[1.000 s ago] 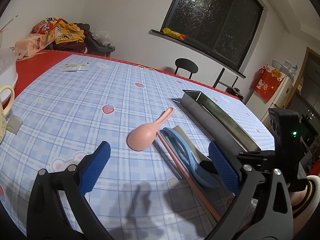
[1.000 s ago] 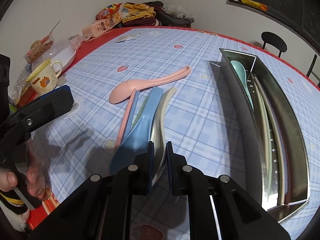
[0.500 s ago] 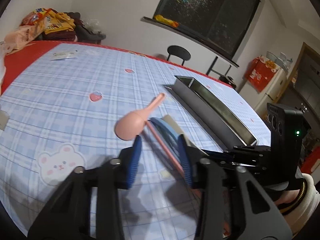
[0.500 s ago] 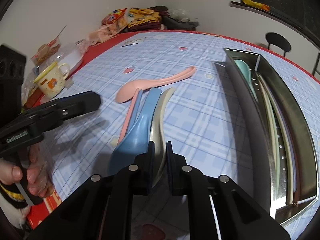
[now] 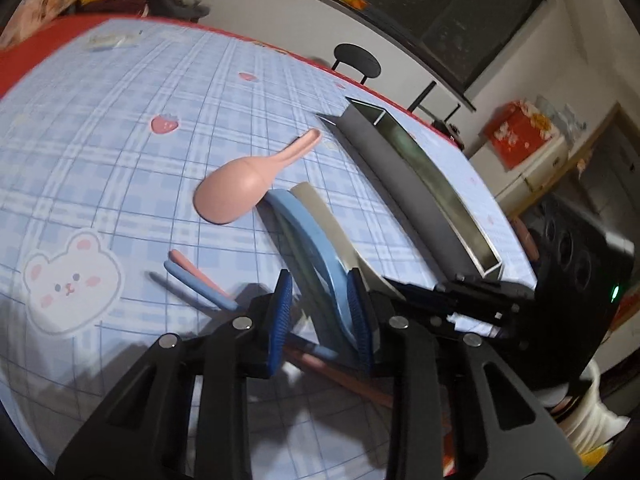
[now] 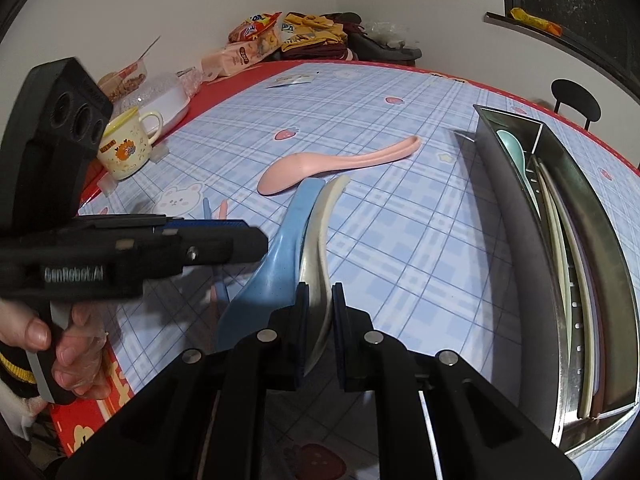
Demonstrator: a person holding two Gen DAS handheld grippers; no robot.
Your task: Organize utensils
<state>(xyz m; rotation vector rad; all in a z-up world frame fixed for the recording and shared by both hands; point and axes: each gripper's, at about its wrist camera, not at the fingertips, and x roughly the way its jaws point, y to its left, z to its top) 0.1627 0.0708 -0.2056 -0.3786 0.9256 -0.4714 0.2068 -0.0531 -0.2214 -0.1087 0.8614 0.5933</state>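
Note:
My right gripper (image 6: pixel 320 300) is shut on a cream spoon (image 6: pixel 320 240) and holds it by its bowl end. My left gripper (image 5: pixel 320 300) has its jaws narrowed around the blue spoon (image 5: pixel 316 248), which lies beside the cream spoon (image 5: pixel 324 216); the blue spoon also shows in the right wrist view (image 6: pixel 276 256). A pink spoon (image 5: pixel 240 188) lies on the checked tablecloth, also in the right wrist view (image 6: pixel 336 164). Pink and blue chopsticks (image 5: pixel 192 272) lie under the left gripper. A steel utensil tray (image 6: pixel 560 240) on the right holds several utensils.
A yellow mug (image 6: pixel 124 148) and a white lidded container (image 6: pixel 164 96) stand at the table's left edge. Snack bags and clothes (image 6: pixel 280 36) pile at the far end. A black chair (image 5: pixel 356 60) stands beyond the table. The tray (image 5: pixel 420 188) lies along the right side.
My left gripper has narrowed from wide open and moved in over the blue spoon. The chopsticks have shifted left. My right gripper has stayed shut on the cream spoon.

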